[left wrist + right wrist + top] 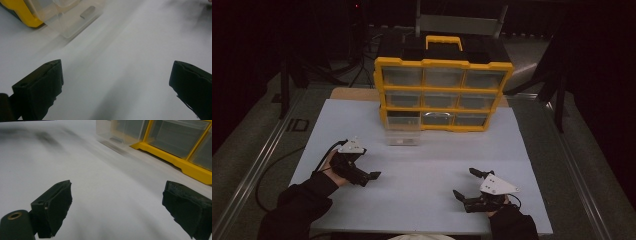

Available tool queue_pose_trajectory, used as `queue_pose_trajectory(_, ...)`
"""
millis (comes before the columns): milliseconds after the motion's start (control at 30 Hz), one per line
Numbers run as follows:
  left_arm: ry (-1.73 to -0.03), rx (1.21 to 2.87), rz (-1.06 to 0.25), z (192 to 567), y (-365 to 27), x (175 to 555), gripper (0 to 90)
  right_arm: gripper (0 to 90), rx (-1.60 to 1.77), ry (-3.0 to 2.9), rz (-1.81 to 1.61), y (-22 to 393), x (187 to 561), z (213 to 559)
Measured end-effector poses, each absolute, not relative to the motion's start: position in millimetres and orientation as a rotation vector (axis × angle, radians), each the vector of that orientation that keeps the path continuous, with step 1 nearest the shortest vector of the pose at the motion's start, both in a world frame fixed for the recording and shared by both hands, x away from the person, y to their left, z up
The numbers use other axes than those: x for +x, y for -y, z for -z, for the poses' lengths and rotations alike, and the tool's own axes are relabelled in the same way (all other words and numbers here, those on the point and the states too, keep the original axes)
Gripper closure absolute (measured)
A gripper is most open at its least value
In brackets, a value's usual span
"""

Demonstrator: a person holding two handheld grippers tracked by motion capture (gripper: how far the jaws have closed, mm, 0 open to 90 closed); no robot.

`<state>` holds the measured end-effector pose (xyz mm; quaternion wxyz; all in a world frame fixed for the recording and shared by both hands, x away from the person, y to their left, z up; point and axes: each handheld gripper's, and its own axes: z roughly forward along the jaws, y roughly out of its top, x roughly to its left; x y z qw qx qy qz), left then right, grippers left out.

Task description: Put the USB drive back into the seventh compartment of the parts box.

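Here, high view, left to right. Left claw sits at about 8 o'clock on the white worktop, held in a dark-sleeved hand, jaws spread wide with nothing between them; the left gripper view confirms a broad gap over bare white surface. Clear drawer is pulled fully out of the yellow organizer and rests on the worktop just in front of the cabinet's lower-left slot, at roughly 11 o'clock from centre and at about 1 o'clock from the left claw, well apart from it. In the left gripper view the drawer lies at 11 o'clock with a small grey piece inside. Organizer stands at 12 o'clock, three rows of three translucent bins, handle on top. Right claw is at 5 o'clock, near the front edge, jaws likewise wide apart and empty, pointing left. Right gripper view shows the drawer at 12 o'clock, organizer frame at 2 o'clock.
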<state>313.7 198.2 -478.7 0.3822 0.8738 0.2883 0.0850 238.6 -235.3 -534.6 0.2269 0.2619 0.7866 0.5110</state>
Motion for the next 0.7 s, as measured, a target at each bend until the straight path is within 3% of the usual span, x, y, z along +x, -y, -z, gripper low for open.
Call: queue_pose_trajectory(700,-0.749,2.165,-0.245,504,-219,276,0.3,8.9,0.724,-2.168,-1.402,235,239,535)
